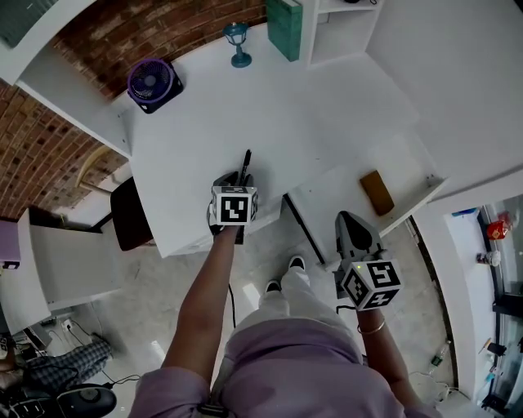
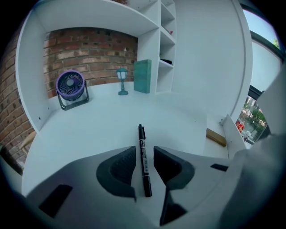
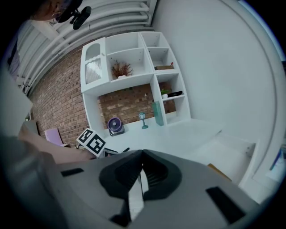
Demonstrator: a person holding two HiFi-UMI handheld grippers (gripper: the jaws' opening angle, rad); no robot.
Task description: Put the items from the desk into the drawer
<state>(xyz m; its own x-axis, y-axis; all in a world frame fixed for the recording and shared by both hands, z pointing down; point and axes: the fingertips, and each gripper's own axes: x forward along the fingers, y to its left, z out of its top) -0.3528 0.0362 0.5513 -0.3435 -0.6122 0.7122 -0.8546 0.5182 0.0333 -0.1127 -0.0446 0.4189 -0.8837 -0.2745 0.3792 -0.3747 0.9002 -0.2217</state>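
Observation:
A black pen [image 1: 245, 161] lies on the white desk [image 1: 204, 122] near its front edge. My left gripper [image 1: 237, 181] is open and low over the desk. In the left gripper view the pen [image 2: 141, 134] runs lengthwise between the two dark pads [image 2: 118, 167], with a small gap on each side. The open drawer [image 1: 335, 196] sticks out at the desk's right and holds a flat brown item [image 1: 377, 192]. My right gripper [image 1: 347, 216] hovers over the drawer's front edge. It is shut, with its tips [image 3: 142, 153] meeting and nothing between them.
A purple fan [image 1: 151, 83], a small teal lamp [image 1: 238, 42] and a teal book [image 1: 284, 26] stand along the back of the desk, beside white shelves [image 1: 343, 24]. A dark chair [image 1: 131, 214] sits at the desk's left front. The person's feet [image 1: 286, 273] are below the drawer.

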